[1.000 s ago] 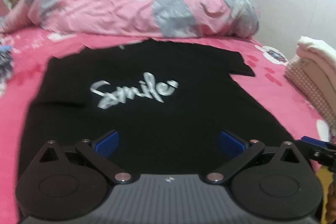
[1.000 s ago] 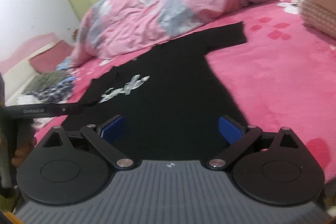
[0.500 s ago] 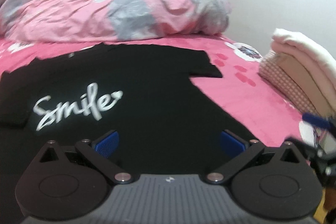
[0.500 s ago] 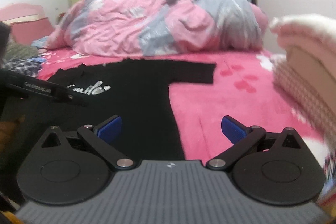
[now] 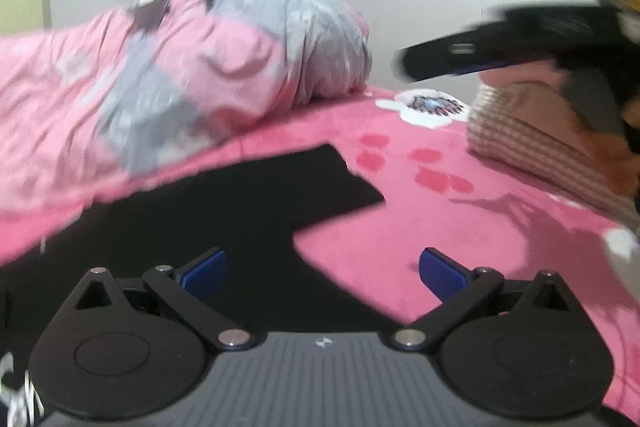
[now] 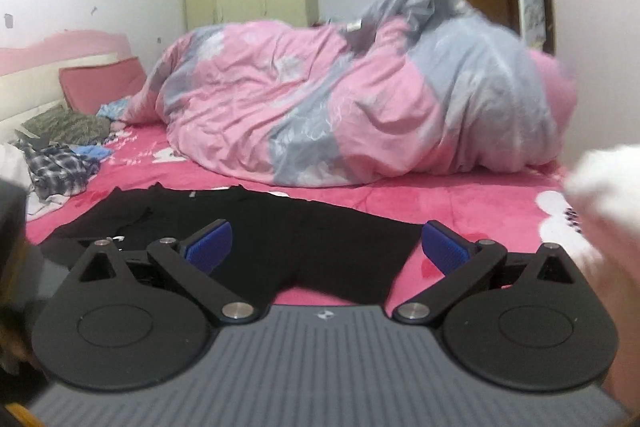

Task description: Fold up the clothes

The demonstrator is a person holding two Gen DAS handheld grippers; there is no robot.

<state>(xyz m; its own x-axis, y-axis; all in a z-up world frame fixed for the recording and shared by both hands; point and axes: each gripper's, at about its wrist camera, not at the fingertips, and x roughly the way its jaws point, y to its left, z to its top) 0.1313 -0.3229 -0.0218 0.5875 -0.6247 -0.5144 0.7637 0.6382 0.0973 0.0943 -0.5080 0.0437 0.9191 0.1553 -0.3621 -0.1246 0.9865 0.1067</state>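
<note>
One black T-shirt (image 6: 304,239) lies spread flat on the pink bedsheet (image 5: 460,227), one short sleeve (image 5: 336,183) sticking out sideways – laid open like that, it looks ready for folding, and no fold shows in it from these views. Left gripper (image 5: 322,269) hangs low over the shirt's side edge near that sleeve, blue pads wide apart, nothing between them. Right gripper (image 6: 326,245) sits low at the sleeve end, also spread wide and empty – both seem lined up on the sleeve side, probably so the sleeve can be pinched and turned inward (a guess from position only). Counted: one shirt, two grippers, one heaped pink-grey duvet (image 6: 360,107) pushed to the far side, which leaves the sheet free for the shirt, one stack of folded items (image 5: 552,131) at the right edge of the bed, one loose pile of clothes (image 6: 64,155) far left. Left view is motion-blurred.
</note>
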